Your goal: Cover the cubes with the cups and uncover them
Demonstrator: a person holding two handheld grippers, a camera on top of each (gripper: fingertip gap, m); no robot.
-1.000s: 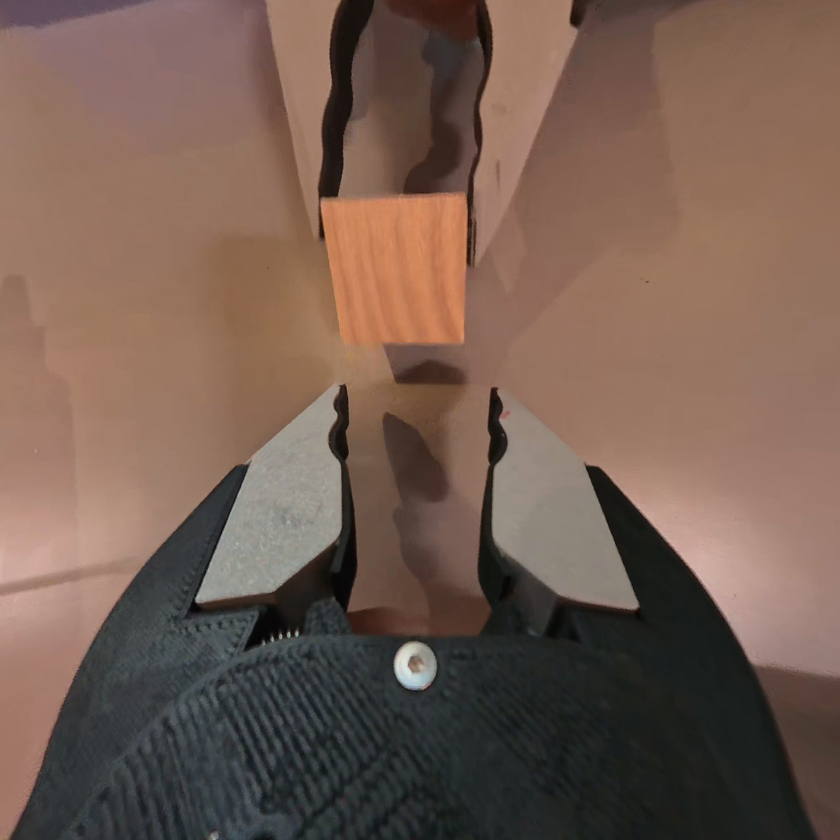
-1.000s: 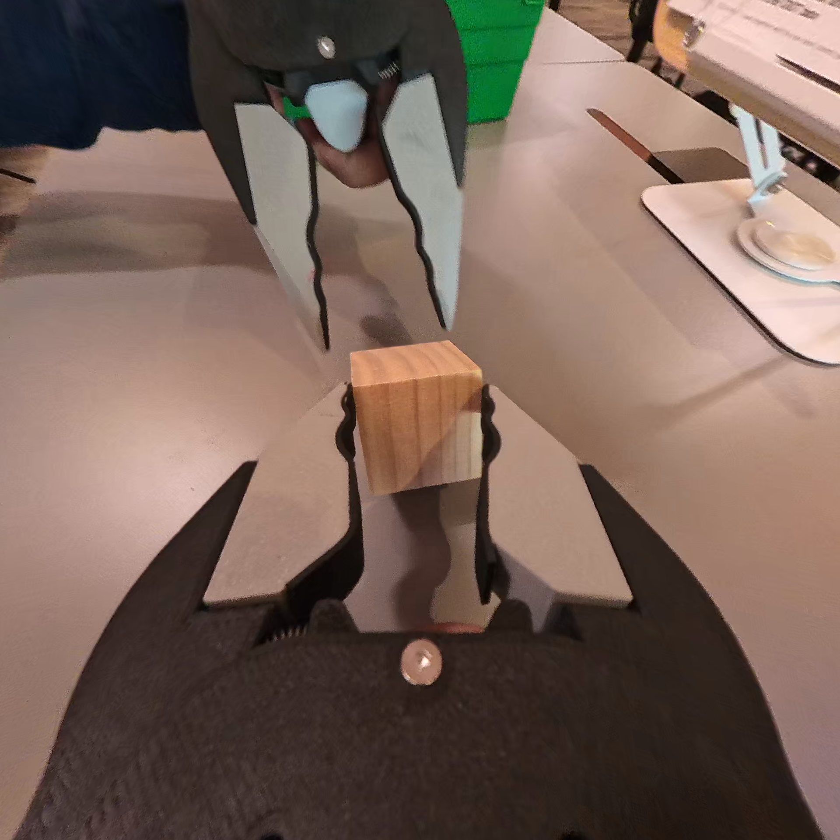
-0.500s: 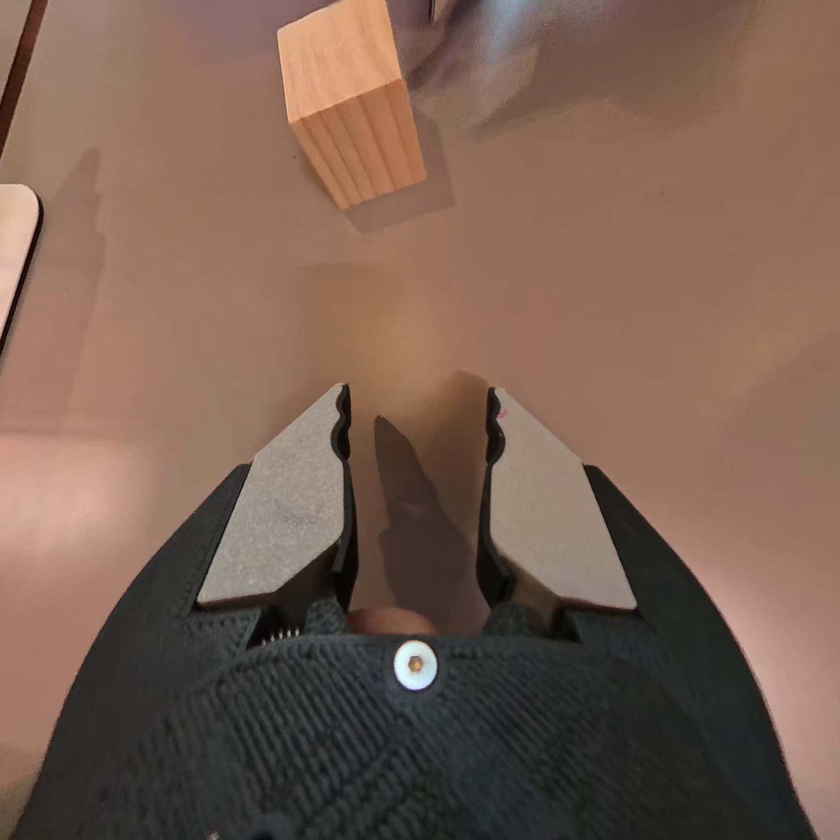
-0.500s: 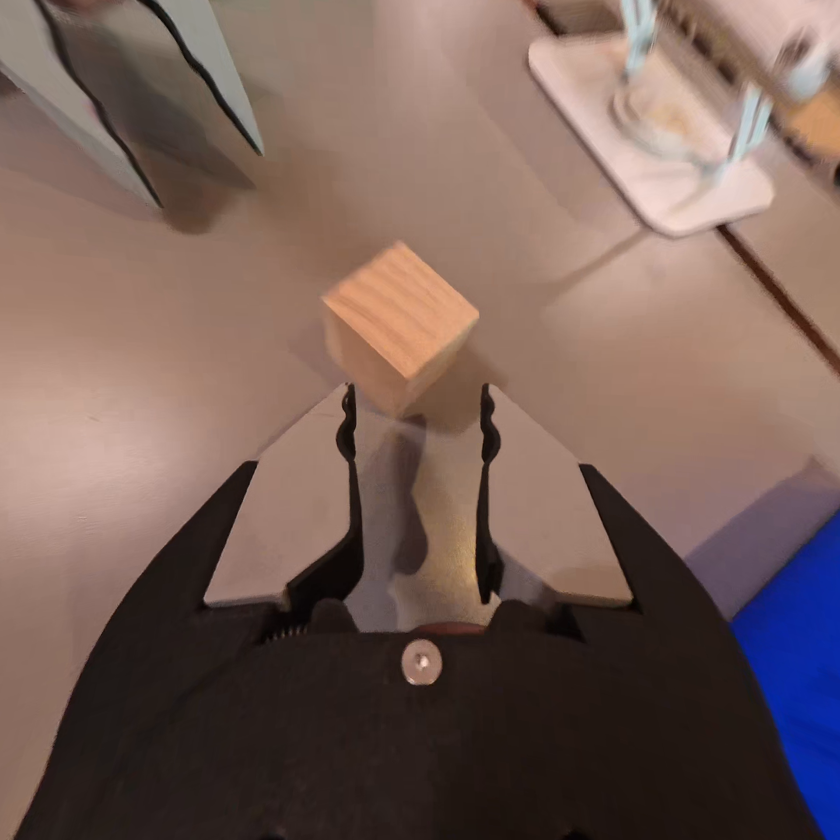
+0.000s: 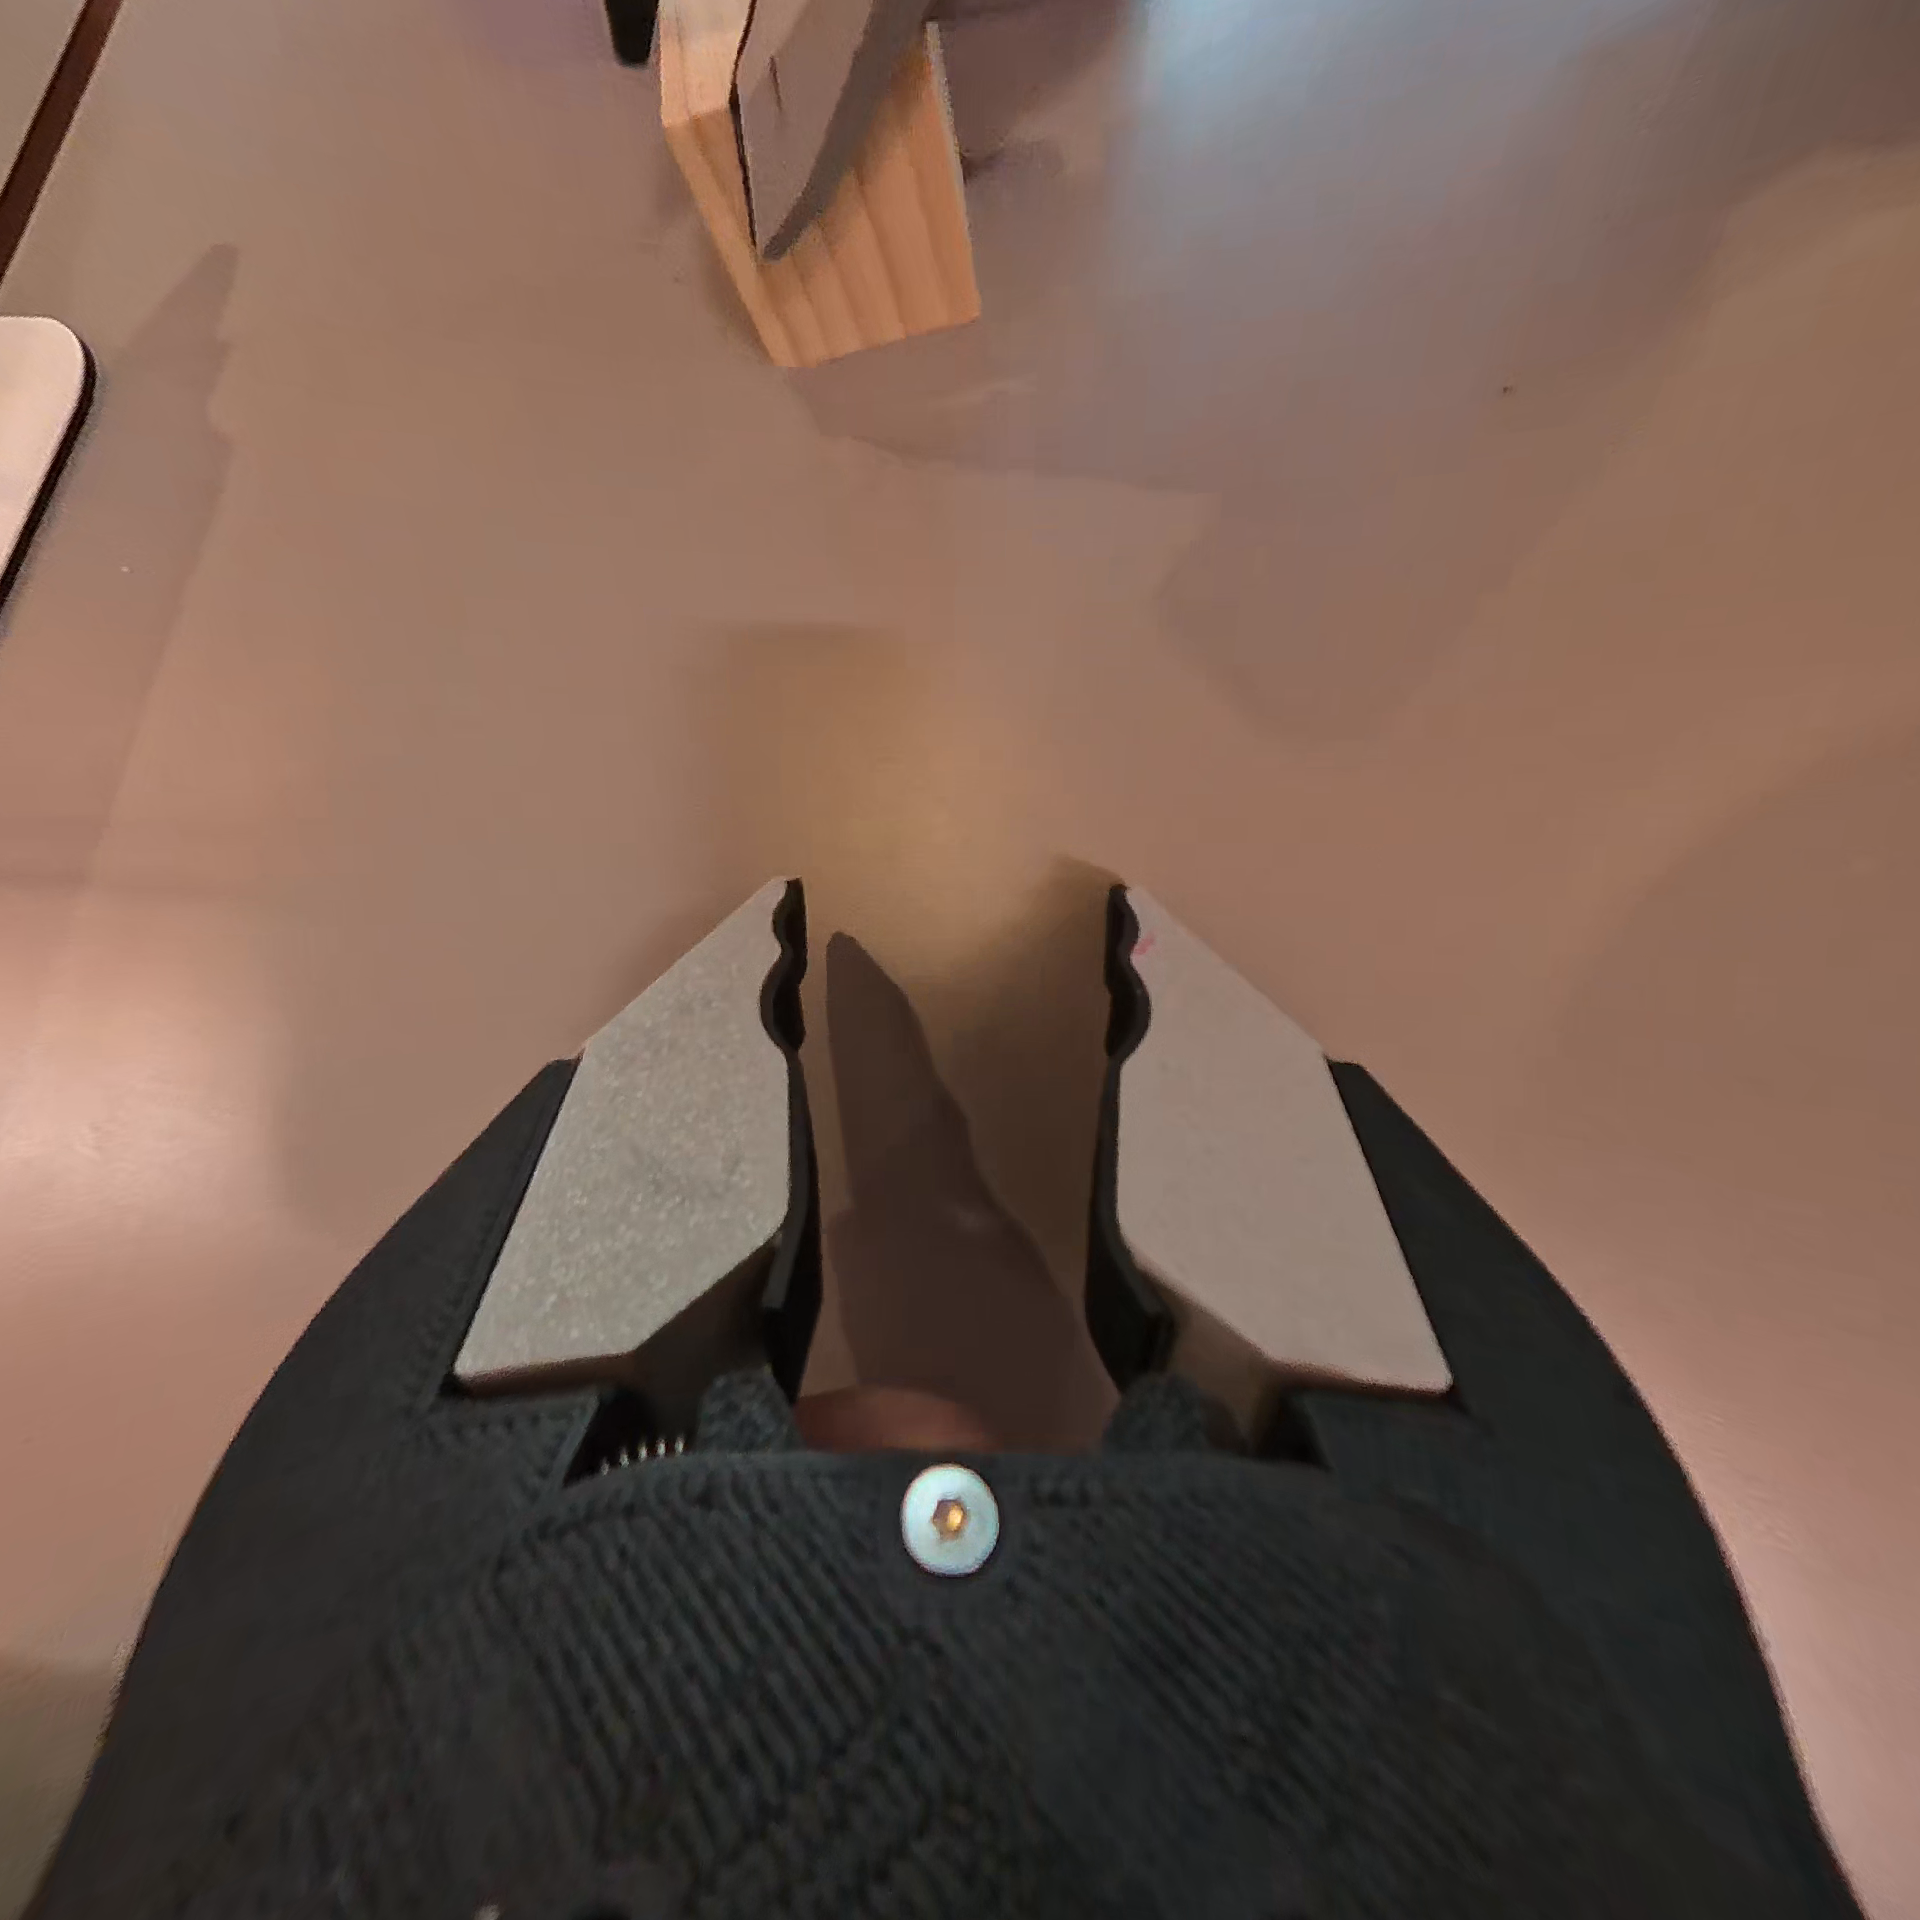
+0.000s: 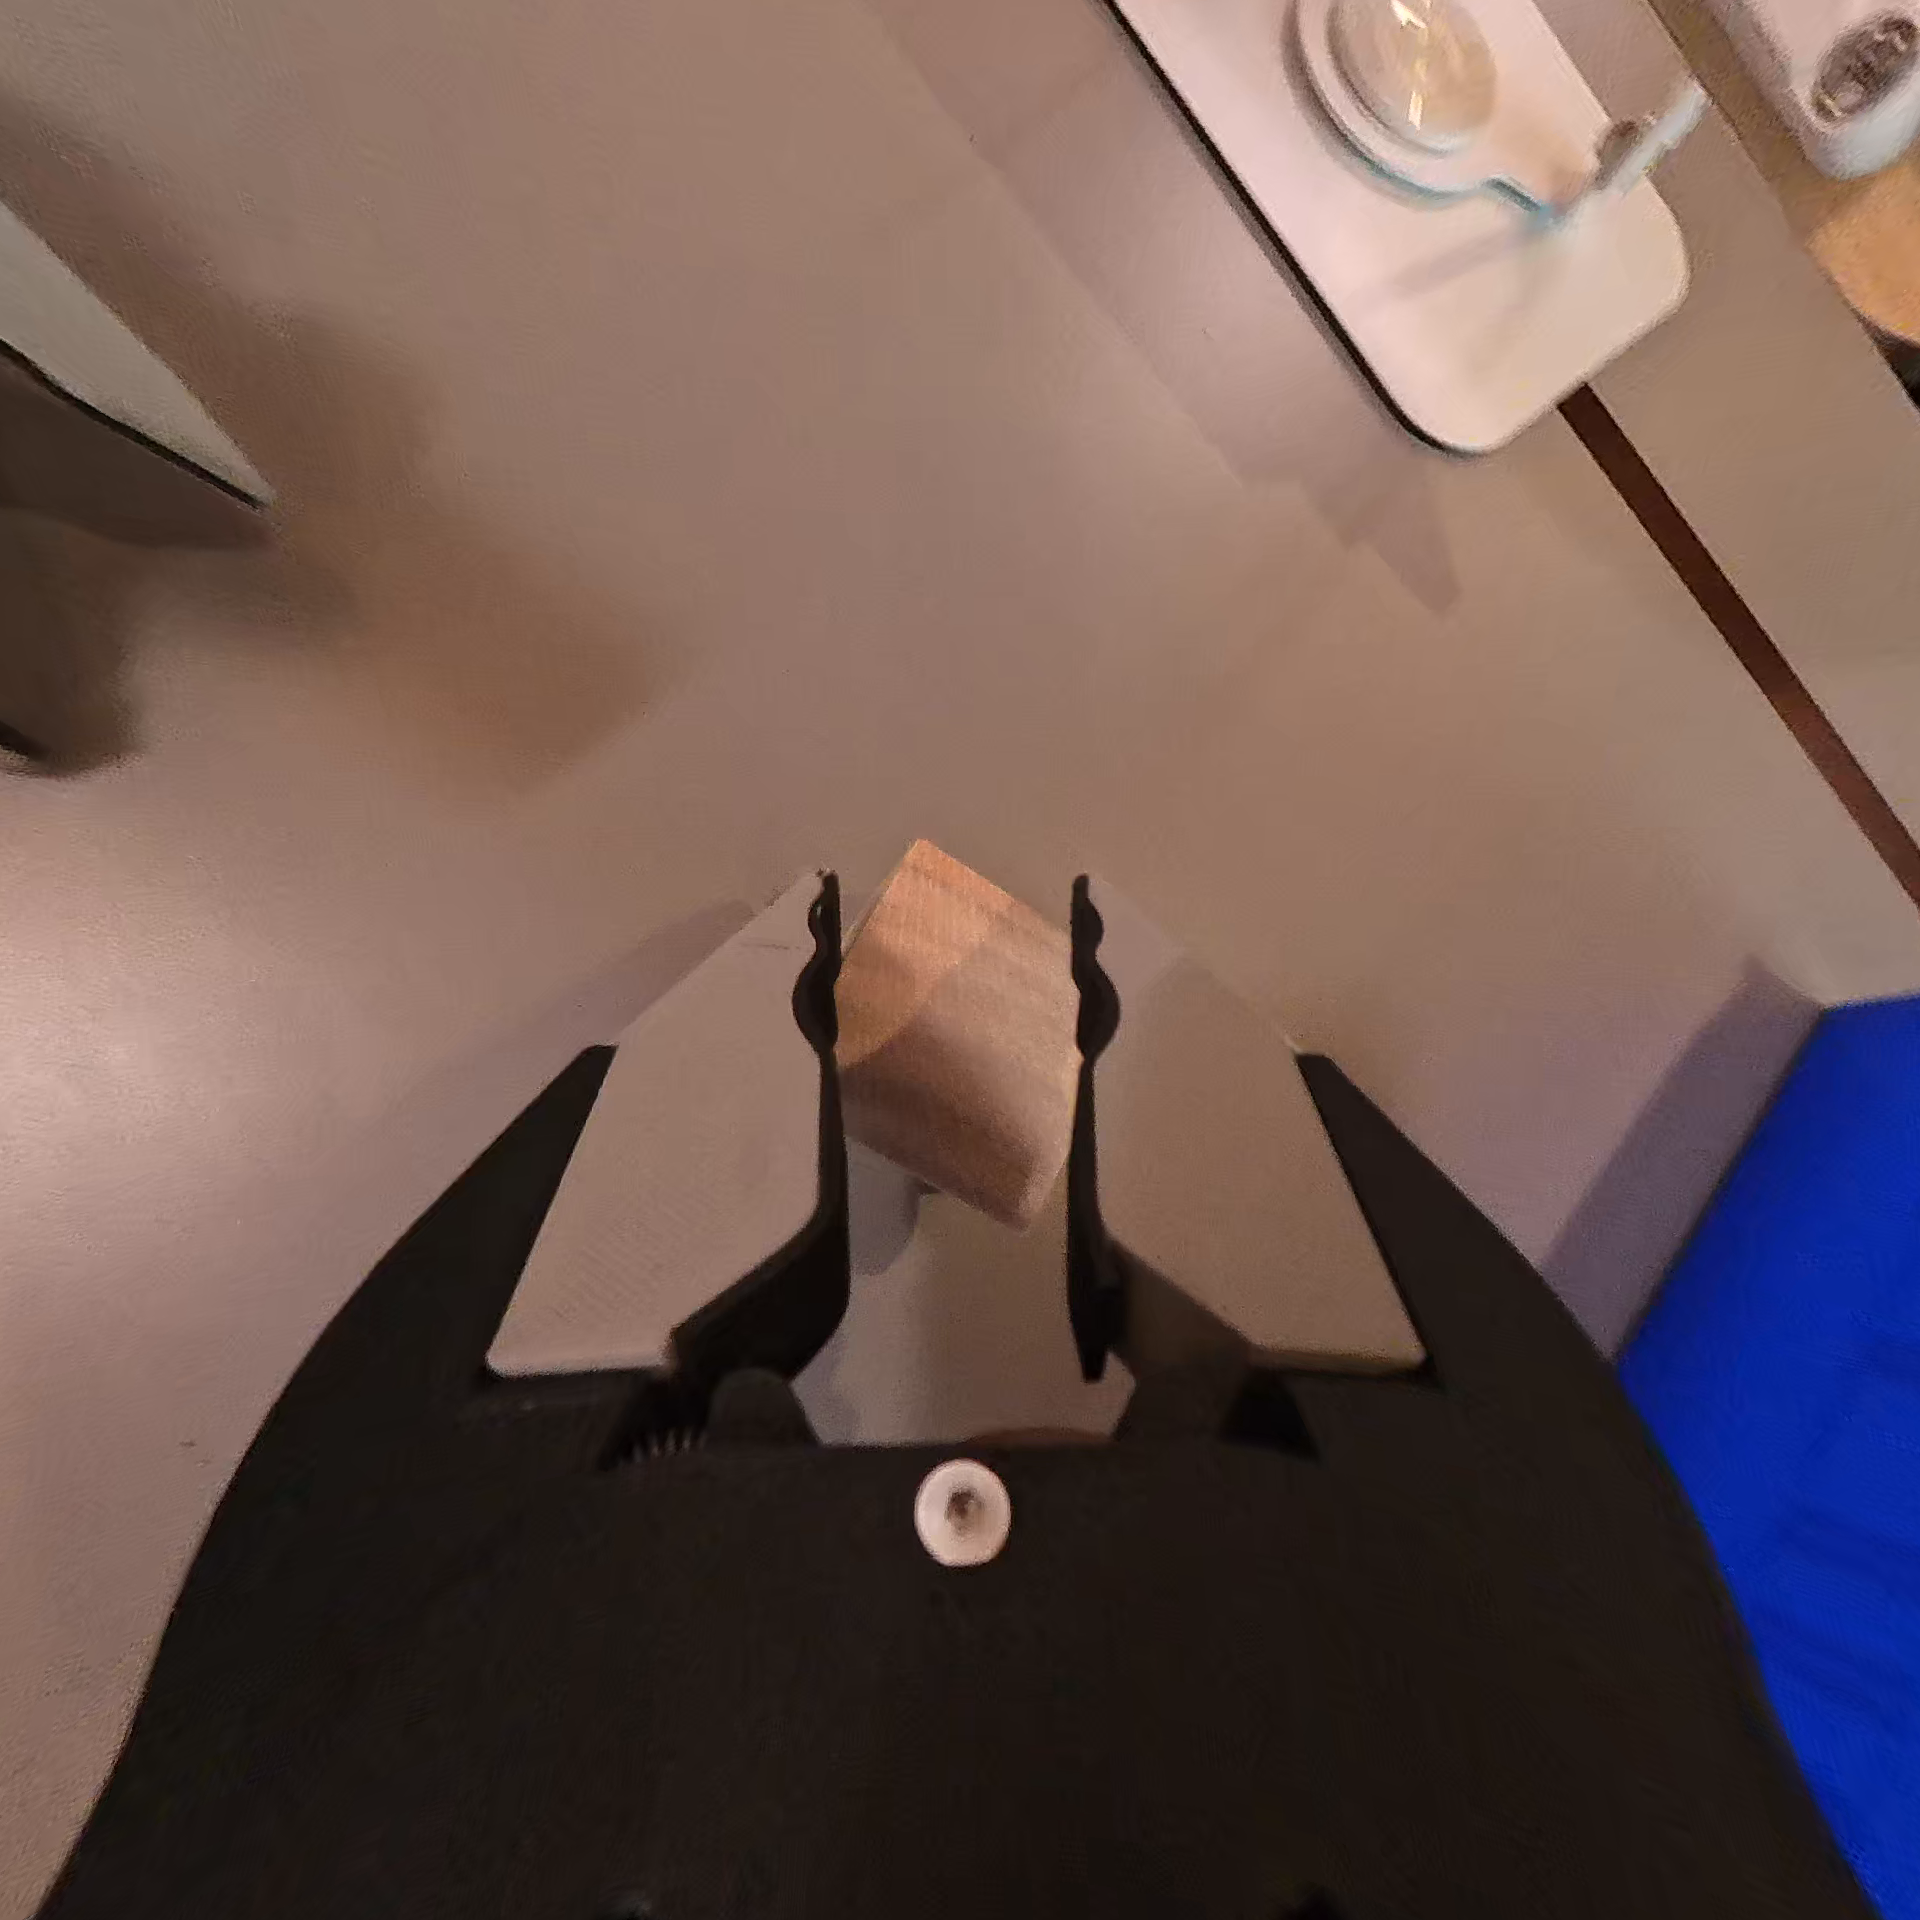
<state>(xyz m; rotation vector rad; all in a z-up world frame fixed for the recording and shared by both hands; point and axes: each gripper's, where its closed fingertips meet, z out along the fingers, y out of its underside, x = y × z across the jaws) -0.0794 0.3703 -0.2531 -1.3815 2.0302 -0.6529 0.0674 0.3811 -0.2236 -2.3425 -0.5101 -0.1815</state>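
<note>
Right wrist view: the right tongs [image 6: 948,894] are closed to a middling width on a wooden cube [image 6: 956,1039]. The cube sits cornerwise between the pads, its left face against the left pad and a right-hand corner against the right pad. That skewed hold probably comes from the tongs meeting a cube that lay turned on the tabletop [image 6: 935,520], so it bears on little flat surface and could twist. I cannot tell whether the cube is lifted or still resting.

From the left wrist view the same cube [image 5: 883,270] shows far ahead with a finger [image 5: 800,156] of the right tongs across its side. The left tongs [image 5: 954,894] stand wide and empty over bare tabletop, well apart from the cube, likely kept back to give the other hand room.

No cup is in sight, so the cube seems to be being positioned for covering. A white board [image 6: 1455,260] and something blue [image 6: 1787,1351] lie to the side.
</note>
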